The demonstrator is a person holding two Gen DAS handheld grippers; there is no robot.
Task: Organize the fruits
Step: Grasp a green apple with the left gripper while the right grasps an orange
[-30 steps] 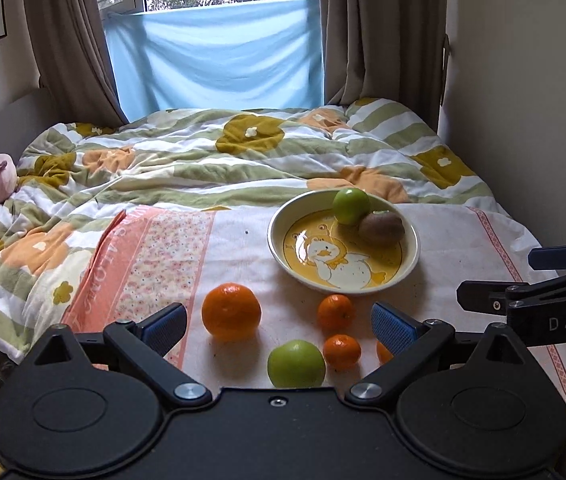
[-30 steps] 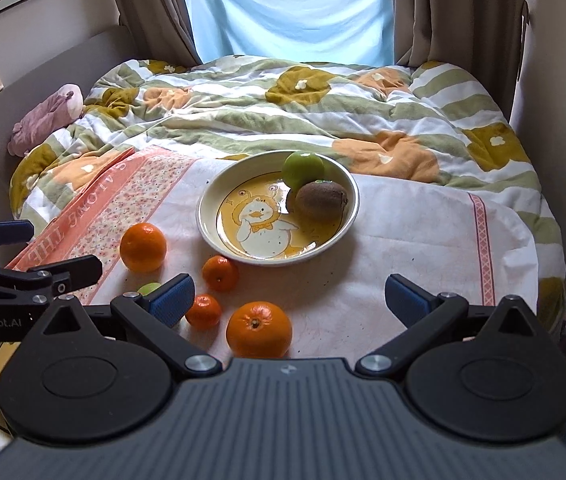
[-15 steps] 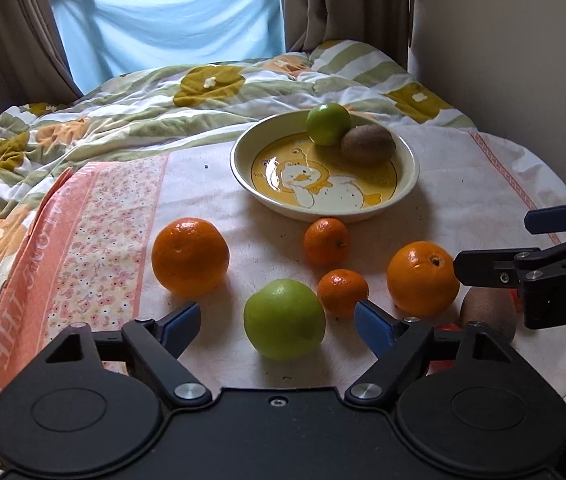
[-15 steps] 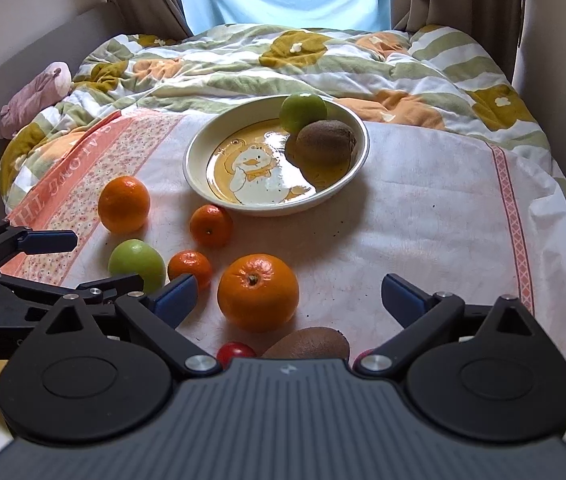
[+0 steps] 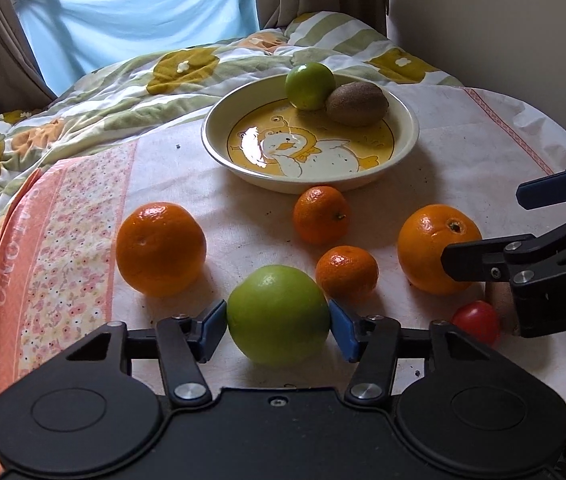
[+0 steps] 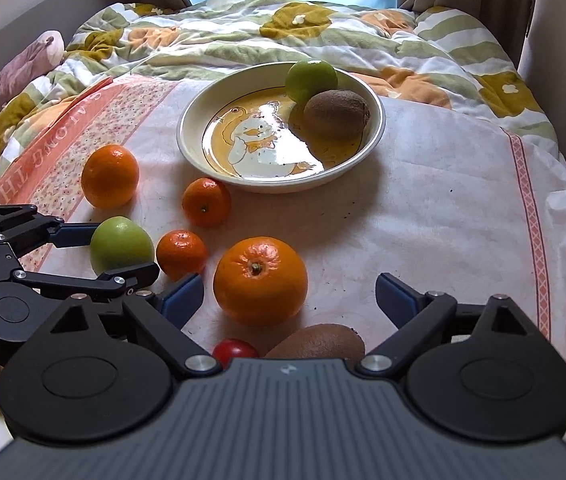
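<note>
A green apple (image 5: 279, 314) sits on the cloth between the blue pads of my left gripper (image 5: 278, 326), whose jaws are closed against its sides; it also shows in the right wrist view (image 6: 121, 244). The duck bowl (image 5: 407, 120) holds a second green apple (image 5: 309, 85) and a kiwi (image 5: 357, 103). My right gripper (image 6: 289, 294) is open, just behind a big orange (image 6: 261, 280), with a kiwi (image 6: 317, 342) and a red tomato (image 6: 235, 352) under its body.
Another big orange (image 5: 161, 248) lies left, two mandarins (image 5: 321, 214) (image 5: 346, 274) in the middle. The cloth-covered table (image 6: 463, 208) drops off at right. A rumpled quilt (image 6: 243, 36) lies behind the bowl.
Both grippers moved forward and down toward the fruit. My left jaws narrowed from wide open onto the green apple. The right gripper stayed open.
</note>
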